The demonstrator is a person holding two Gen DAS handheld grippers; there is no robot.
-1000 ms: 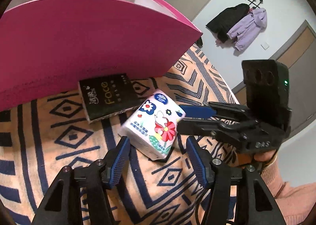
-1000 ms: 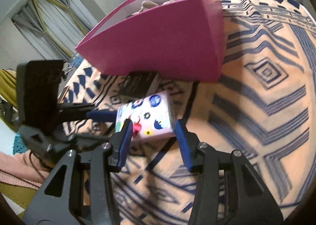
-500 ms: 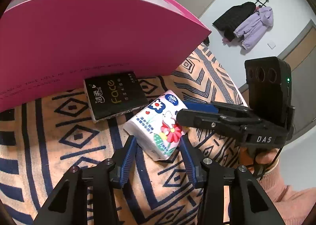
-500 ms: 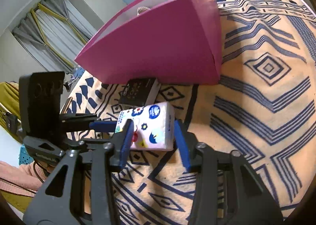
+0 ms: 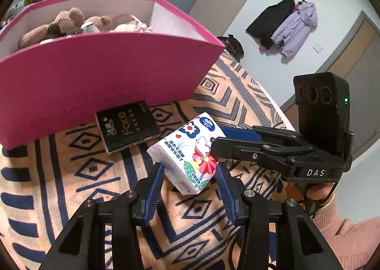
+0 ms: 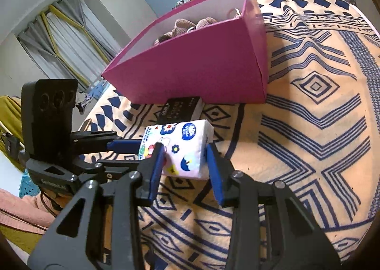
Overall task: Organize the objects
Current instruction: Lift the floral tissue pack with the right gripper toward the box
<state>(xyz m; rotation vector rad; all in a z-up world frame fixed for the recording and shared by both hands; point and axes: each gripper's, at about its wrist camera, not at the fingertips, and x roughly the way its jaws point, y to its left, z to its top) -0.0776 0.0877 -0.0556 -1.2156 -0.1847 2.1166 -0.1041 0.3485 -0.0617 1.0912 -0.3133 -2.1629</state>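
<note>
1. The pink box (image 5: 99, 75) stands on the patterned blanket (image 5: 71, 175) and already holds plush toys (image 5: 68, 23). It serves as the landmark here.
2. A black tissue pack (image 5: 128, 126) lies flat on the blanket, touching the foot of the box's near wall.
3. The white flowered tissue pack (image 5: 187, 151) is just in front of the box, beside the black pack and tilted, one corner raised off the blanket.
4. The left gripper (image 5: 190, 189) has its fingers apart, flanking the near end of the flowered pack; whether the pads touch it cannot be told.
5. The right gripper (image 6: 184, 169) looks closed on the flowered pack, its fingers (image 6: 158, 165) against the two long sides.
6. The pack looks light, soft and squashy in a slick plastic wrap. A hold across the short width near the middle, with gentle pressure, would likely stop it from slipping or crumpling.
</note>
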